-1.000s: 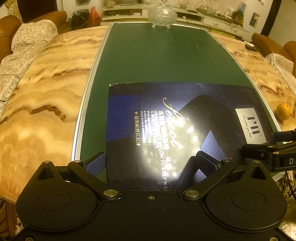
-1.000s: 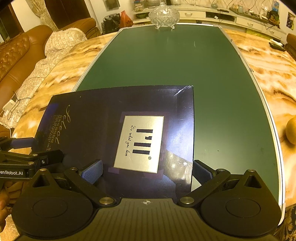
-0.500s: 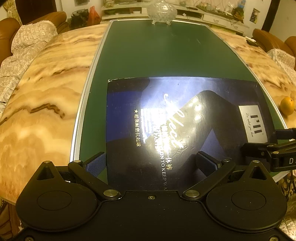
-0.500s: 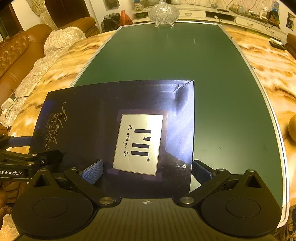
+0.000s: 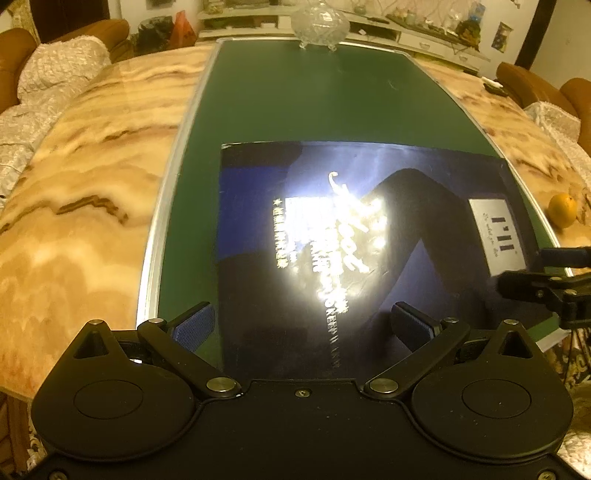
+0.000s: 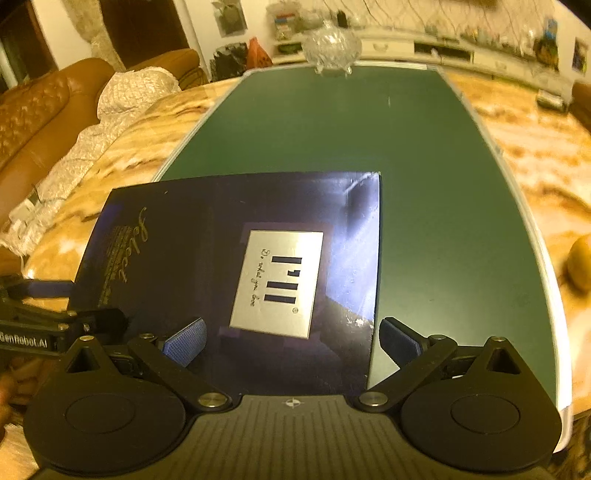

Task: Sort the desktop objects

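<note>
Folder (image 5: 354, 251) lies flat on the green mat (image 5: 295, 107) of the bench, lower centre of both views, long axis running across from left tool (image 5: 303, 325) to right tool (image 6: 291, 339), both wide apart and empty, straddling its near edge.

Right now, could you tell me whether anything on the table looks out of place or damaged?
The dark blue box has a creased, scuffed far right corner. An orange lies loose on the marble table, off the green mat. The glass bowl stands at the mat's far edge.
</note>
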The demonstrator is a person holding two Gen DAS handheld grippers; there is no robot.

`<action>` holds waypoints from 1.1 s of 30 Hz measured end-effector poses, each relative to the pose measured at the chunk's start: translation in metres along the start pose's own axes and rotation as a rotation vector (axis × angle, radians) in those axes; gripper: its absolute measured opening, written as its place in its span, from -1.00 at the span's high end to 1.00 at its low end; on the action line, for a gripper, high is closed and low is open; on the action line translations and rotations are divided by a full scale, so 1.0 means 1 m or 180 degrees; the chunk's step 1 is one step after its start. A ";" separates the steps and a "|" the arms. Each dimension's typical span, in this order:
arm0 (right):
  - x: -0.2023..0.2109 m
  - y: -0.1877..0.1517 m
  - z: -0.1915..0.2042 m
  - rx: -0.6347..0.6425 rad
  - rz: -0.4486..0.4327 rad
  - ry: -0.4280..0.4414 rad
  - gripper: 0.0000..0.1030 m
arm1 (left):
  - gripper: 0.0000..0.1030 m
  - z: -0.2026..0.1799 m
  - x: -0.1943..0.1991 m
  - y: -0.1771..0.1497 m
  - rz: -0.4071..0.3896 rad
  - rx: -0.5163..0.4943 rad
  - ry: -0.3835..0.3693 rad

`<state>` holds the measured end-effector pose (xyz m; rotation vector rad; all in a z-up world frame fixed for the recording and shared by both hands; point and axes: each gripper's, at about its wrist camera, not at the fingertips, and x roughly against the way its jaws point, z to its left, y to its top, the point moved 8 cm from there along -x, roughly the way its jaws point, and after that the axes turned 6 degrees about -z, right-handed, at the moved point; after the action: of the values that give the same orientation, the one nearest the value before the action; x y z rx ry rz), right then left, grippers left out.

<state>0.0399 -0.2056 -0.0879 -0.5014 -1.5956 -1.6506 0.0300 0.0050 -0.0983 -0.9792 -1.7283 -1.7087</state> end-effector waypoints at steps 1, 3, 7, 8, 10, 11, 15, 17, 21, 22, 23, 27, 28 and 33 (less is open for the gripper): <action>0.004 -0.002 0.002 0.0037 -0.0033 -0.0015 -0.99 | -1.00 0.001 0.004 -0.001 -0.0038 0.0000 0.0021; 0.011 -0.006 0.006 0.0095 -0.0093 -0.0028 -1.00 | -1.00 0.004 0.012 -0.004 -0.0113 0.0001 0.0061; 0.015 -0.025 0.013 0.0269 -0.0117 -0.0104 -1.00 | -1.00 0.006 0.026 -0.015 -0.0218 0.0029 0.0076; 0.015 -0.029 0.014 0.0310 -0.0117 -0.0106 -1.00 | -1.00 0.006 0.028 -0.019 -0.0220 0.0060 0.0046; 0.015 -0.035 0.018 0.0389 -0.0109 -0.0107 -1.00 | -1.00 0.006 0.028 -0.026 -0.0199 0.0097 -0.0006; 0.015 -0.039 0.019 0.0426 -0.0097 -0.0107 -1.00 | -1.00 0.006 0.028 -0.030 -0.0177 0.0130 -0.0032; 0.005 -0.045 0.026 0.0618 -0.0061 -0.0220 -1.00 | -1.00 0.001 0.015 -0.042 -0.0078 0.0085 -0.0048; 0.000 -0.044 0.027 0.0667 -0.0060 -0.0279 -1.00 | -1.00 -0.002 0.010 -0.044 -0.0046 0.0054 -0.0065; -0.008 -0.041 0.025 0.0614 -0.0043 -0.0280 -1.00 | -1.00 -0.005 0.000 -0.042 -0.0024 0.0001 -0.0021; -0.010 -0.041 0.024 0.0606 -0.0042 -0.0277 -1.00 | -1.00 -0.004 -0.003 -0.041 -0.0023 -0.0003 -0.0007; -0.011 -0.040 0.024 0.0599 -0.0044 -0.0279 -1.00 | -1.00 -0.004 -0.005 -0.040 -0.0018 -0.0016 0.0000; -0.018 -0.034 0.021 0.0545 -0.0053 -0.0263 -1.00 | -1.00 -0.004 -0.012 -0.036 -0.0025 -0.0071 0.0020; -0.019 -0.032 0.021 0.0541 -0.0056 -0.0260 -1.00 | -1.00 -0.003 -0.013 -0.034 -0.0025 -0.0068 0.0017; -0.027 -0.023 0.017 0.0581 -0.0080 -0.0271 -1.00 | -1.00 -0.003 -0.021 -0.025 -0.0024 -0.0070 0.0024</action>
<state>0.0359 -0.1847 -0.1208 -0.4636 -1.8017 -1.5011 0.0232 0.0008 -0.1303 -0.9760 -1.7140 -1.7373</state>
